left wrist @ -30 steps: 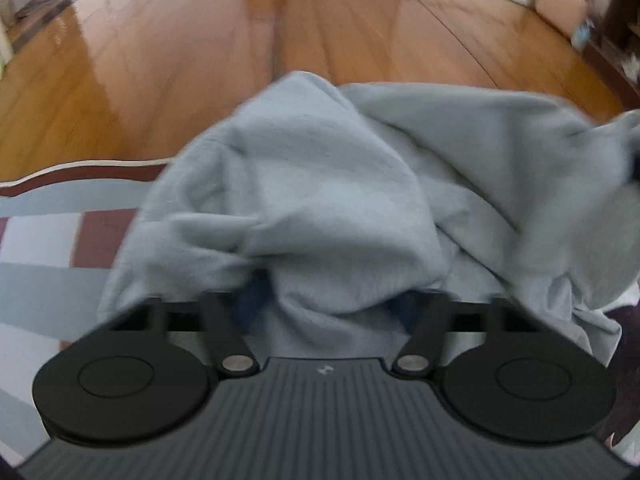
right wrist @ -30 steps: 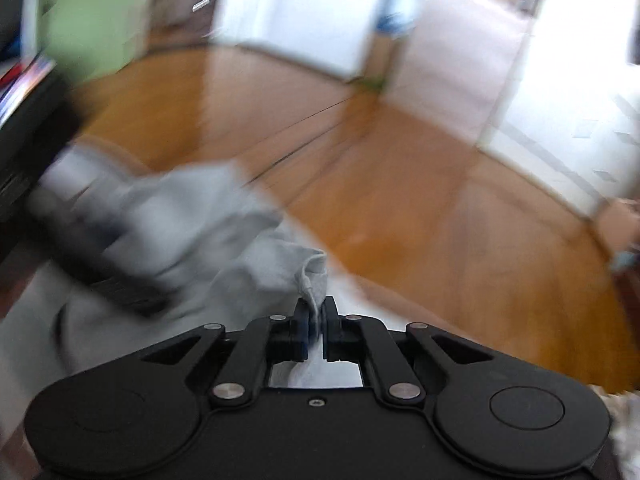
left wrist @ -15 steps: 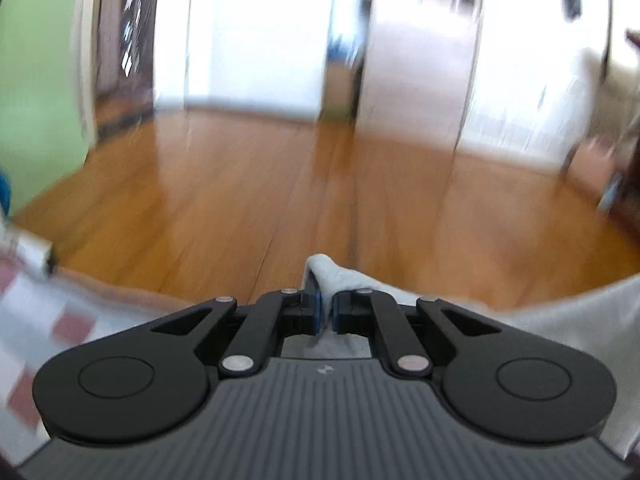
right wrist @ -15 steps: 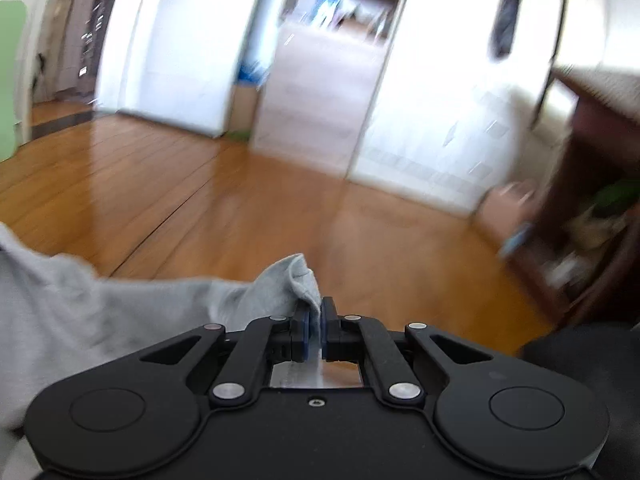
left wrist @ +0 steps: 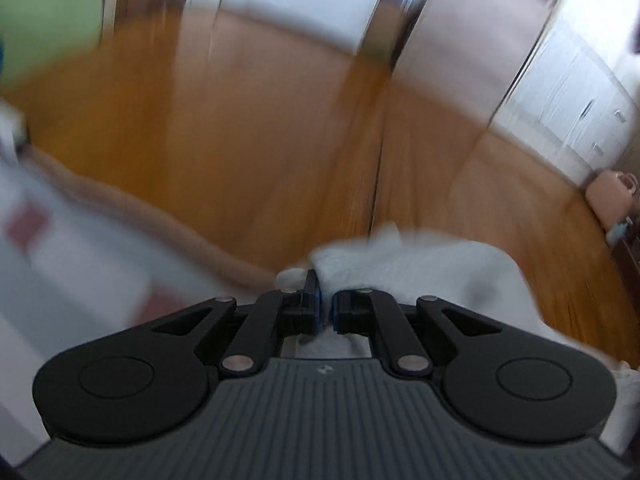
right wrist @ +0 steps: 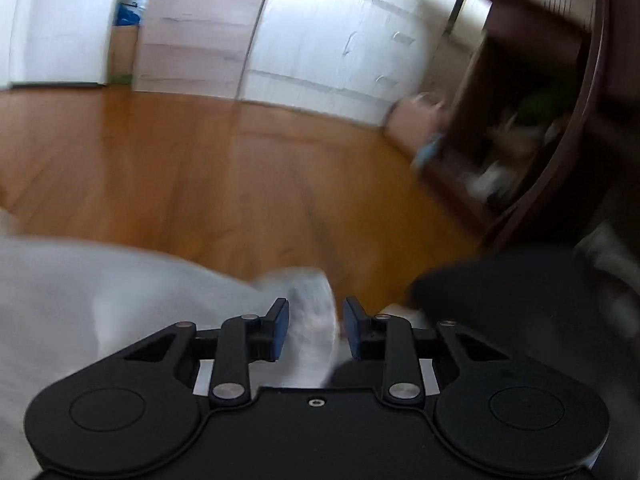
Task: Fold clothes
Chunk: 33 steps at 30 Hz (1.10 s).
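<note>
A light grey garment (left wrist: 420,264) hangs from my left gripper (left wrist: 326,304), whose jaws are nearly closed on a fold of it; the cloth spreads to the right and below. In the right wrist view the same grey garment (right wrist: 120,292) lies to the left and a fold of it sits between the parted fingers of my right gripper (right wrist: 316,320), which is open. Both views are motion-blurred.
Wooden floor (left wrist: 260,140) lies ahead. A patterned rug (left wrist: 60,248) with a tan edge is at the left. White cabinets (right wrist: 332,40) line the far wall. A dark wooden shelf unit (right wrist: 532,120) and a dark cloth (right wrist: 520,300) are at the right.
My right gripper has opened from its pinch on the garment. Both grippers have swung, the views tilting toward the floor. The left gripper stays clamped on the cloth.
</note>
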Each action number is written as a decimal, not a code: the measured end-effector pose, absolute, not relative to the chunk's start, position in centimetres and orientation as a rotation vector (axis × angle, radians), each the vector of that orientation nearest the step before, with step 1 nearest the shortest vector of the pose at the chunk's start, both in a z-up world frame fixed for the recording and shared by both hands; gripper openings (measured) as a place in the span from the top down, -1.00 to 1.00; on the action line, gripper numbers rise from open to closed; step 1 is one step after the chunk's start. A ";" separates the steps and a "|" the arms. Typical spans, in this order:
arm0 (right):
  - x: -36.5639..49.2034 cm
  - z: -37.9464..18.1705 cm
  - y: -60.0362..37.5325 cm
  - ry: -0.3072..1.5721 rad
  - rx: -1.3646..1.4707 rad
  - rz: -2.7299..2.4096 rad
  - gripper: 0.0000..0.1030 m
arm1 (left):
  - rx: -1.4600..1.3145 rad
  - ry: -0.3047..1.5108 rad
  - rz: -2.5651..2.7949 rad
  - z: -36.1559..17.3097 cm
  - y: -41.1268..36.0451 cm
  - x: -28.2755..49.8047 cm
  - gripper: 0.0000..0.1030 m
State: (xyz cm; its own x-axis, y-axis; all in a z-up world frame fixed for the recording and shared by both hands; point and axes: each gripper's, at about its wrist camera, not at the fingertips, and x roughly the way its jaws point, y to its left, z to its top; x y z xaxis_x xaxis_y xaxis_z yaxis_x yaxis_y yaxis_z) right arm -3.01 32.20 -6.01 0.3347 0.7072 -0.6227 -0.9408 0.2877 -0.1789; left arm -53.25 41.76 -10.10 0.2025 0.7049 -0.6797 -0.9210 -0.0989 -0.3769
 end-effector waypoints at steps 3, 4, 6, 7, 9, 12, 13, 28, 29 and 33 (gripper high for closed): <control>-6.2 -8.6 29.6 0.600 -0.539 1.356 0.31 | -0.998 0.232 1.363 -10.2 42.2 -55.0 0.84; -7.3 -9.7 28.8 0.679 -0.529 1.429 0.30 | -1.000 0.238 1.359 -10.3 42.0 -55.2 0.82; -9.2 -12.0 28.4 0.877 -0.508 1.532 0.29 | -1.032 0.245 1.332 -10.7 41.9 -55.5 0.77; -10.1 -13.3 28.2 0.998 -0.495 1.582 0.29 | -1.057 0.245 1.312 -10.9 41.9 -55.7 0.77; -11.8 -15.4 28.2 1.181 -0.480 1.644 0.28 | -1.100 0.247 1.288 -11.6 42.0 -56.1 0.77; -15.3 -17.3 28.5 1.285 -0.534 1.696 0.28 | -1.093 0.286 1.284 -12.3 42.7 -56.4 0.76; -16.6 -17.5 28.5 1.279 -0.566 1.711 0.28 | -1.095 0.292 1.278 -12.4 42.7 -56.3 0.71; -20.6 -17.3 27.4 1.188 -0.433 1.729 0.95 | -1.116 0.365 1.261 -12.5 41.5 -55.2 0.31; -20.0 -16.0 27.1 1.104 -0.408 1.734 0.95 | -1.102 0.364 1.257 -12.2 41.4 -55.2 0.34; -15.4 -10.2 26.9 0.832 -0.334 1.599 0.95 | -1.045 0.333 1.235 -10.8 40.8 -55.4 0.34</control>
State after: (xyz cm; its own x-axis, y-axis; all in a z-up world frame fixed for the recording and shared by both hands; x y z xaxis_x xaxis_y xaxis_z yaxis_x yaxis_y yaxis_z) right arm -15.39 26.91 -10.18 -0.2177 0.7383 -0.6383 -0.9464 0.0001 0.3229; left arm -55.38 40.82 -10.85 0.3518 0.6071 -0.7125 -0.8832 -0.0368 -0.4675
